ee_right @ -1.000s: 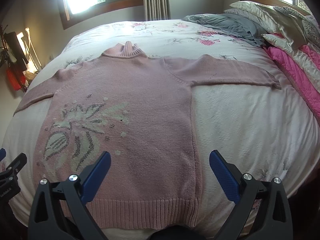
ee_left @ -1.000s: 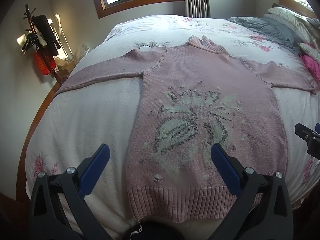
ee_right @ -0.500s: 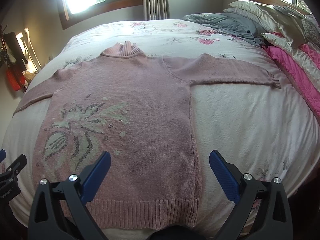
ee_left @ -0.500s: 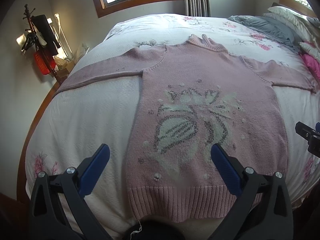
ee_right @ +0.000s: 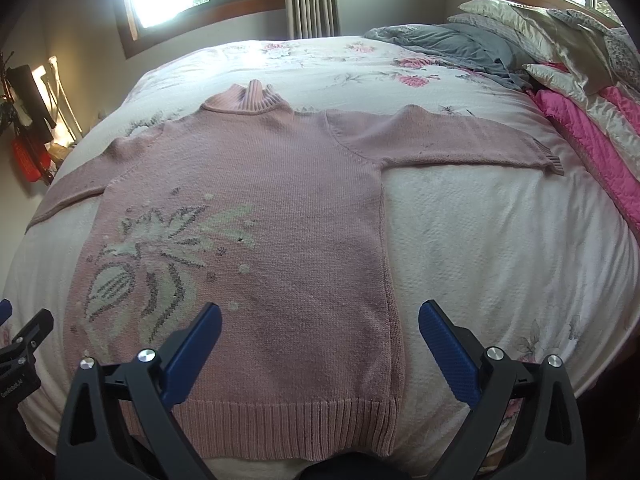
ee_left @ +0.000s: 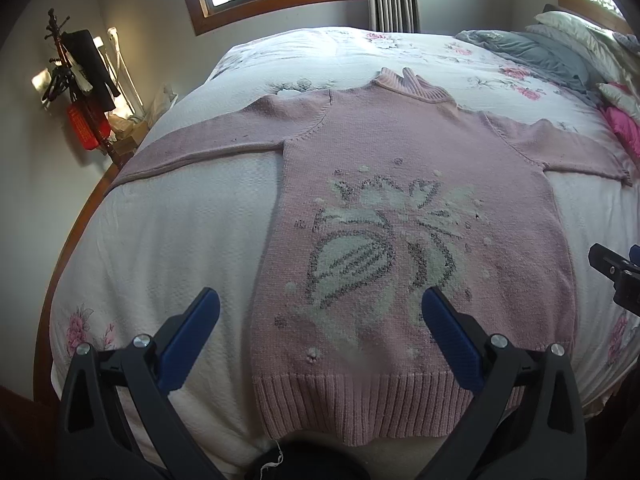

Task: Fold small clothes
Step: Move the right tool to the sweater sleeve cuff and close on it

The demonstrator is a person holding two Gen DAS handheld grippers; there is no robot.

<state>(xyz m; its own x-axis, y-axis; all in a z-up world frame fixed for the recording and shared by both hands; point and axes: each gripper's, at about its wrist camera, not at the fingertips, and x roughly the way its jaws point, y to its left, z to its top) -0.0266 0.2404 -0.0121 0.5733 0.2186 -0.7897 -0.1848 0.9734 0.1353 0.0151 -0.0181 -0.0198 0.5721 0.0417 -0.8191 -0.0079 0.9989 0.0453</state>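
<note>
The bed (ee_left: 168, 248) has a white flowered cover. A pink sweater (ee_left: 400, 152) lies flat on it, sleeves spread. Grey blanket (ee_right: 452, 46) and pillows (ee_right: 532, 20) lie far right.

Over the last second, the pink knitted sweater with the pale leaf pattern (ee_left: 416, 216) has slipped slightly lower and closer before the left gripper (ee_left: 320, 320), its ribbed hem nearer the fingers. In the right gripper's (ee_right: 320, 332) view the sweater (ee_right: 280, 208) has edged slightly toward its left finger.

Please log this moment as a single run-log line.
pink sweater flat, unfolded on bed | left gripper open, empty | right gripper open, empty
</note>
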